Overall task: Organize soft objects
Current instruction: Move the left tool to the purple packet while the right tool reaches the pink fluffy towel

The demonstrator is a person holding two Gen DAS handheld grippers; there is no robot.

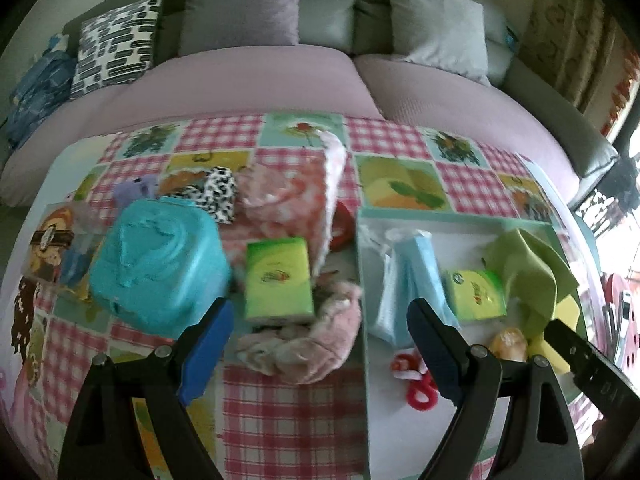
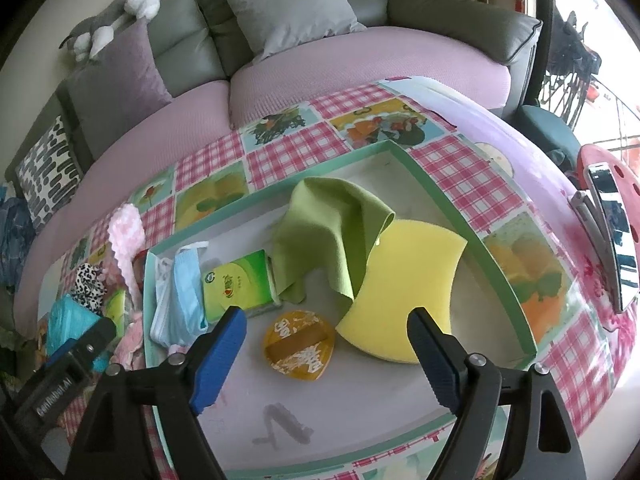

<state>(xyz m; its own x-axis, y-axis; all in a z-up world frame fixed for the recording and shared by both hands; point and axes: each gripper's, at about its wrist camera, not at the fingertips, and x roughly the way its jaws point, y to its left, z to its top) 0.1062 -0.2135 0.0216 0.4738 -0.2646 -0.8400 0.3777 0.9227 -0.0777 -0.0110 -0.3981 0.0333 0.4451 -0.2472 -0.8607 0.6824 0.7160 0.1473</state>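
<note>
A shallow white tray with a green rim point(image 2: 472, 236) holds a green cloth point(image 2: 332, 220), a yellow sponge point(image 2: 404, 288), a green tissue pack point(image 2: 240, 284), blue face masks point(image 2: 184, 292) and an orange packet point(image 2: 298, 346). My right gripper point(image 2: 326, 332) is open and empty above the orange packet. My left gripper point(image 1: 320, 320) is open and empty above a pink fluffy item point(image 1: 316, 344) and a second green tissue pack point(image 1: 278, 280) outside the tray point(image 1: 440, 218). A teal soft block point(image 1: 160, 268) lies left of it.
A pink plush cloth point(image 1: 296, 196), a leopard-print item point(image 1: 218, 194) and a purple item point(image 1: 136, 192) lie on the checked tablecloth. A red-white trinket point(image 1: 412, 376) sits in the tray. A sofa with cushions point(image 2: 288, 8) is behind. A phone on a stand point(image 2: 612, 232) is at right.
</note>
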